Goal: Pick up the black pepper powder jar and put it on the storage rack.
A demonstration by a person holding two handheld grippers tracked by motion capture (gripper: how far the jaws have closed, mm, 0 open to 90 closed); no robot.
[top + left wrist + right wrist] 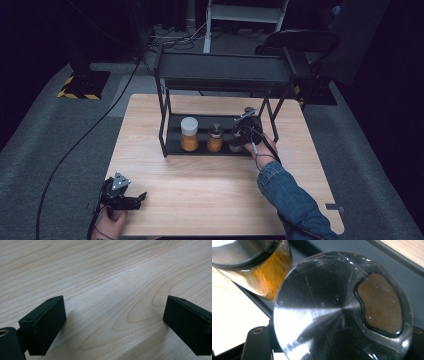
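Observation:
In the right gripper view a spice jar's brushed-metal lid (324, 312) with a brown shaker window sits close up between my jaws. My right gripper (239, 136) is shut on this jar (235, 145) at the right end of the black rack's lower shelf (175, 146). A second metal-lidded jar of orange spice (215, 139) (265, 277) stands just left of it. A taller white-lidded jar (189, 134) of orange powder stands further left. My left gripper (140, 198) (115, 322) rests open on the wooden table near the front left corner, with nothing between its fingers.
The rack's empty top shelf (225, 70) overhangs the jars, and its thin black legs (162, 125) frame the lower shelf. The light wooden table (210, 185) lies between rack and front edge. A cable (75, 145) crosses the grey floor at left.

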